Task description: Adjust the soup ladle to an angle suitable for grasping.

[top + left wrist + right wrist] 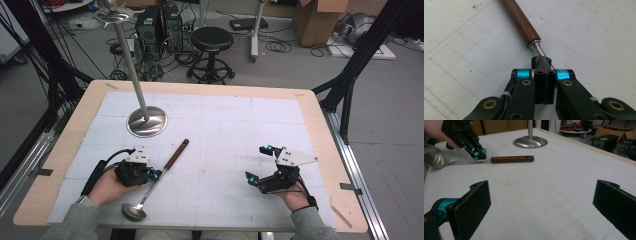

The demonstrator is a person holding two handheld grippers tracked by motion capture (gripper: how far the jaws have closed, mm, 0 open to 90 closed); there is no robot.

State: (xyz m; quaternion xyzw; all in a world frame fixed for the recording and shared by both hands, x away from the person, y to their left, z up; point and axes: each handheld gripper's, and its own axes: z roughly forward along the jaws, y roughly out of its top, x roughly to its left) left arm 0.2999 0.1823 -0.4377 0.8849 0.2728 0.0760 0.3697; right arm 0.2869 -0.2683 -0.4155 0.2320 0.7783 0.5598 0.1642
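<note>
White gridded mat (225,125): left gripper (156,174) clamped on ladle (155,181) shaft.

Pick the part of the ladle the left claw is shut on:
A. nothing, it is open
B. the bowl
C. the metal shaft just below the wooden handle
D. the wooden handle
C: the left claw is closed on the ladle at its thin metal shaft, just past the wood.

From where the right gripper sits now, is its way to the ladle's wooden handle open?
Probably yes. The right gripper stands open, and bare mat lies between it and the wooden handle. The left gripper is shut on the ladle's metal shaft below the wood, so the handle itself is free.
</note>
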